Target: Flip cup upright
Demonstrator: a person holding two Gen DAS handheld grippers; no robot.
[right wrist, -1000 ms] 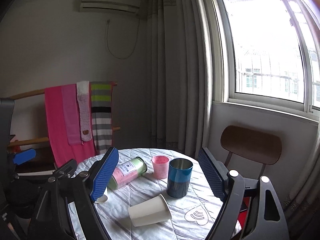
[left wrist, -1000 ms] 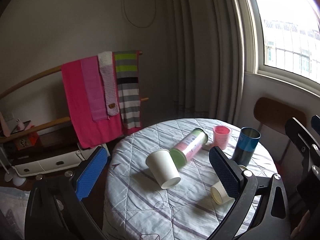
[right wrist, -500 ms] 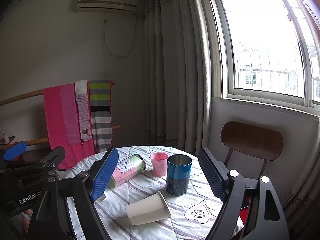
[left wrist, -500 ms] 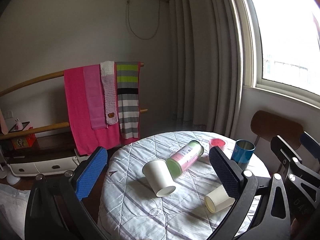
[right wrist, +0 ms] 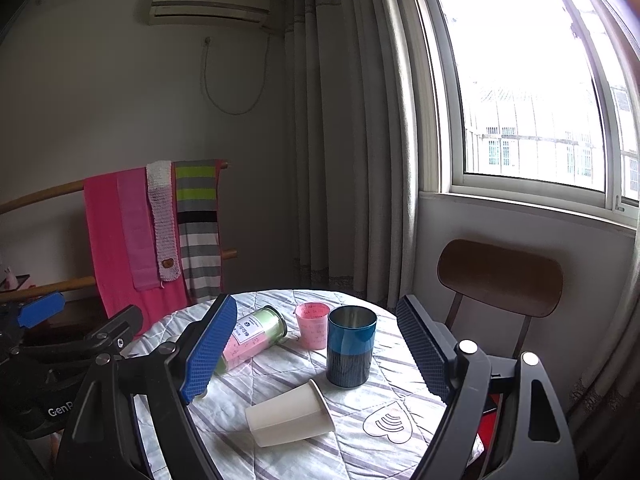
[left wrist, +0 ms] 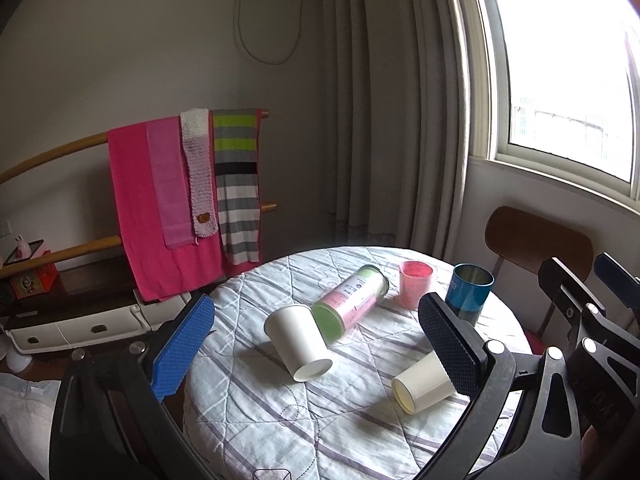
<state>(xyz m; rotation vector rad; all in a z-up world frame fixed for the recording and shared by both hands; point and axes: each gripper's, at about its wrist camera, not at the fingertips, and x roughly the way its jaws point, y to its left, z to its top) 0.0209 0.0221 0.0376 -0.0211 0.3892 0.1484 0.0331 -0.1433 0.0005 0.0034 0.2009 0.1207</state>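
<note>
Two white paper cups were seen lying toppled on a round table [left wrist: 248, 432] covered by a quilted, pale striped cloth: one paper cup [left wrist: 298, 342] rested tilted with its base against a pink and green canister [left wrist: 350, 306], itself on its side, and a second paper cup [right wrist: 290, 416] lay near the front right edge, mouth towards the left. Behind these, a pink measuring cup [right wrist: 312, 325] and a blue metal tumbler [right wrist: 351, 346] were standing upright just beside each other, probably needing no attention. The left gripper [left wrist: 316, 350] was held above the table with its jaws spread wide and nothing between them, the tilted cup framed in the gap, which suggested an approach being lined up. The right gripper [right wrist: 316, 354] was likewise held wide apart and empty, hovering over the second cup and the tumbler. The room beyond was dim, with a wooden rail [left wrist: 48, 160] draped in pink towels and a striped scarf, long grey curtains [right wrist: 340, 140], a bright window [right wrist: 532, 92], a wall air conditioner [right wrist: 208, 6] and a brown chair [right wrist: 500, 276] behind the table
</note>
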